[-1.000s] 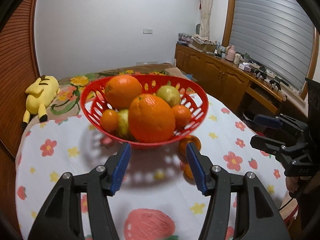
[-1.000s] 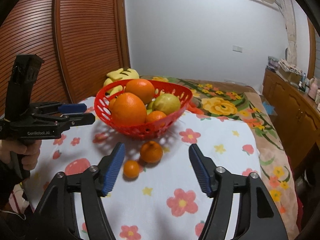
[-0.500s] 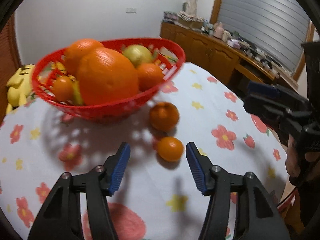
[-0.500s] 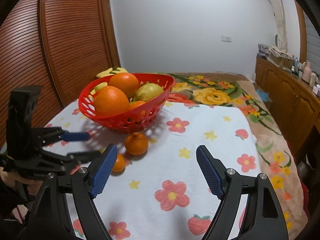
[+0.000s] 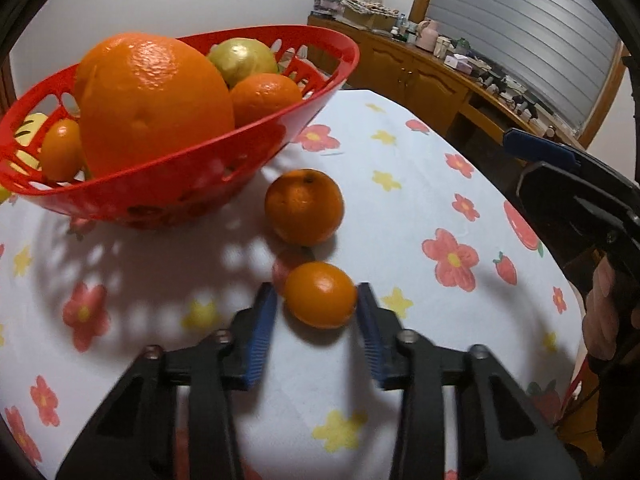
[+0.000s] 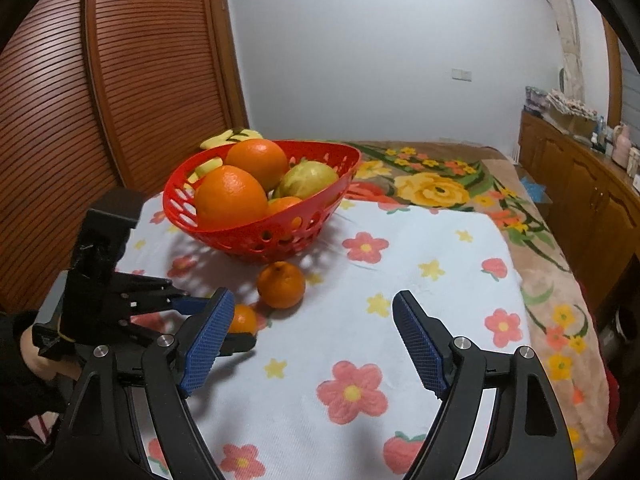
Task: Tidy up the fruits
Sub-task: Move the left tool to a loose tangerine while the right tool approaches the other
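A small orange (image 5: 320, 294) lies on the flowered tablecloth (image 5: 400, 208), and my left gripper (image 5: 316, 300) is shut on it with a blue pad on either side. In the right wrist view the same small orange (image 6: 243, 318) shows between the left gripper's fingertips (image 6: 240, 338). A larger mandarin (image 5: 304, 206) sits just beyond it, loose on the cloth, in front of the red basket (image 5: 180, 184). The basket holds big oranges, a green-yellow fruit and smaller oranges. My right gripper (image 6: 312, 300) hovers open over bare cloth with nothing between its fingers, to the right of the mandarin (image 6: 281, 284).
A yellow plush toy (image 6: 232, 138) lies behind the basket (image 6: 240, 240). A ribbed wooden door (image 6: 120, 80) stands at the left, and a wooden cabinet (image 5: 420, 68) with clutter on top runs along the far right. The table's edge drops off at the right, toward a flowered blanket (image 6: 436, 188).
My left gripper moved down and forward from the basket to the small orange and shut on it. My right gripper opened wider and stayed where it was.
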Action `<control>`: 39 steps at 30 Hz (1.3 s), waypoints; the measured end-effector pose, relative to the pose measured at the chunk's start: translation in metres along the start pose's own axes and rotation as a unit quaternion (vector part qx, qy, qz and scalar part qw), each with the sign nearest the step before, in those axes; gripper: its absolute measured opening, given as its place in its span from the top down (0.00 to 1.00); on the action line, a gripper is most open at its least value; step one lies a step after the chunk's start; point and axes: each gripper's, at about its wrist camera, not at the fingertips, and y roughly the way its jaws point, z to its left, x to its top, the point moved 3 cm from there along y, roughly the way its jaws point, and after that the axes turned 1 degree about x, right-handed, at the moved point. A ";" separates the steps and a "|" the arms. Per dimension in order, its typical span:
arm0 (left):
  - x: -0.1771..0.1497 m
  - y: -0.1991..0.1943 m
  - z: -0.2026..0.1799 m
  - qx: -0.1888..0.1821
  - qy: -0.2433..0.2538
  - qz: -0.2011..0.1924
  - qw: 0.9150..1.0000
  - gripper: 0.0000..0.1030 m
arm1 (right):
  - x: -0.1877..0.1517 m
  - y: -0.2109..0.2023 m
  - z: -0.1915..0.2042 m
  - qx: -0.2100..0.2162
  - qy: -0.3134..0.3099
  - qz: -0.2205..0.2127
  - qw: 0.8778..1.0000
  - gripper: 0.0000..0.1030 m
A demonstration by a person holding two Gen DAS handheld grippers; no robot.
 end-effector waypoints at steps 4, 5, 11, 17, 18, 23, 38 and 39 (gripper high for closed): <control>-0.001 -0.007 0.003 -0.001 -0.005 -0.004 1.000 0.68 | 0.000 0.003 0.001 0.004 0.001 0.003 1.000 0.19; -0.002 -0.011 0.004 0.001 -0.008 -0.007 1.000 0.68 | 0.001 0.004 0.002 0.005 0.000 0.004 1.000 0.19; -0.004 -0.031 0.012 0.018 -0.004 -0.027 0.999 0.68 | 0.001 0.019 0.008 0.009 -0.008 0.017 1.000 0.19; -0.005 -0.049 0.021 0.032 -0.007 -0.046 0.998 0.68 | 0.003 0.038 0.014 0.018 -0.011 0.032 0.999 0.19; -0.005 -0.052 0.023 0.035 -0.009 -0.049 0.998 0.68 | 0.003 0.041 0.014 0.021 -0.010 0.035 0.999 0.20; -0.005 -0.062 0.034 0.040 -0.020 -0.063 0.997 0.68 | 0.004 0.063 0.016 0.024 -0.010 0.056 0.998 0.25; -0.009 -0.073 0.048 0.048 -0.032 -0.078 0.995 0.68 | 0.003 0.108 0.022 0.027 -0.015 0.099 0.995 0.41; -0.009 -0.074 0.048 0.049 -0.033 -0.078 0.995 0.68 | 0.003 0.109 0.022 0.026 -0.016 0.101 0.994 0.42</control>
